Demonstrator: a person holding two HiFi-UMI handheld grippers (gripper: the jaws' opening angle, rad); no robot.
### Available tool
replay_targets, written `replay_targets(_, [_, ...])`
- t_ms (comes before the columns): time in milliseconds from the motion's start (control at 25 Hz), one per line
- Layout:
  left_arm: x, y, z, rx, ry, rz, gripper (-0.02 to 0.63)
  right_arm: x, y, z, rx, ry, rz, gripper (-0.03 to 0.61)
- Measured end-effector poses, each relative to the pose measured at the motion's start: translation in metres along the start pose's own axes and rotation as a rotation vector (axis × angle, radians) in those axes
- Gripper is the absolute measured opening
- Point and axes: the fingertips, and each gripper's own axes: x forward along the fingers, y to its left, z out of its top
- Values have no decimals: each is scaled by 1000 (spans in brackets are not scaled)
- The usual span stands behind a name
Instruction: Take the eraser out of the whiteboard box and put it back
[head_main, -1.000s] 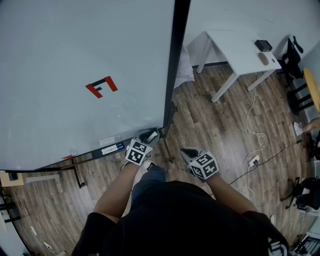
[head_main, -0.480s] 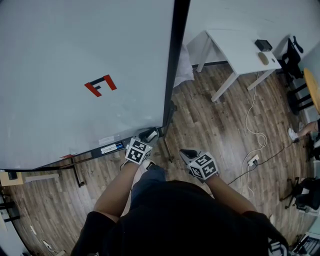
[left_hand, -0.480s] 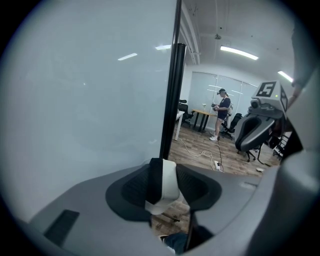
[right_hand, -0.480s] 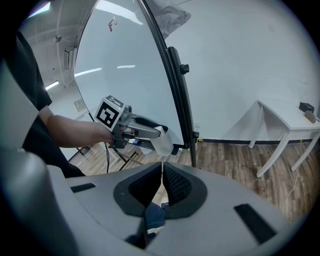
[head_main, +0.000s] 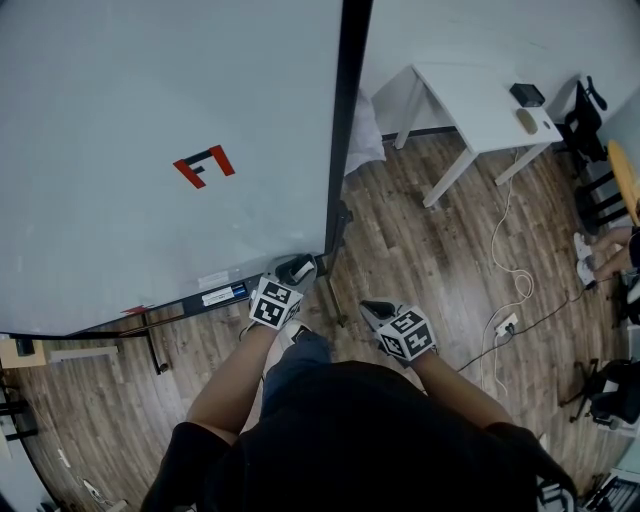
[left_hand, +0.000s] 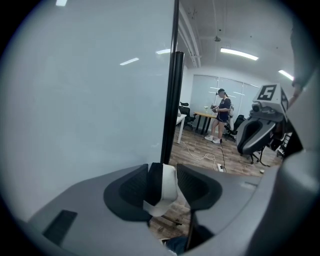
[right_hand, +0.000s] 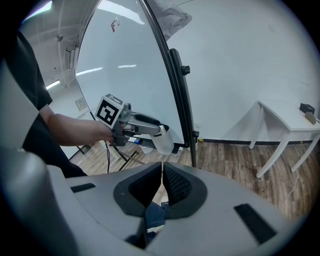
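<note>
My left gripper (head_main: 299, 266) reaches to the right end of the black tray (head_main: 215, 297) under the whiteboard (head_main: 150, 120). The eraser (left_hand: 169, 182), white with a black felt side, stands between its jaws, which are opening. The felt lies against the left jaw and a thin gap shows at the right one. In the right gripper view the eraser (right_hand: 163, 143) hangs at the tip of the left gripper (right_hand: 161, 134), by the board's black frame (right_hand: 182, 100). My right gripper (head_main: 376, 306) is off to the right over the floor, shut with nothing in it (right_hand: 161, 175).
A white table (head_main: 480, 95) stands at the back right, with a cable (head_main: 510, 270) and a power strip (head_main: 505, 322) on the wooden floor. The board's stand legs (head_main: 155, 350) spread below the tray. A person (left_hand: 220, 116) and an office chair (left_hand: 252, 135) are far off.
Both grippers stay where they were, with the eraser still at the left gripper's tip. At the right edge of the head view a person's foot has shifted.
</note>
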Motion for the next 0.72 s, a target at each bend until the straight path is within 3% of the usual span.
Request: replay_targets(720, [-39,-6,8,-28,-58,66,181,-19,1,13,-59,-34,6,3])
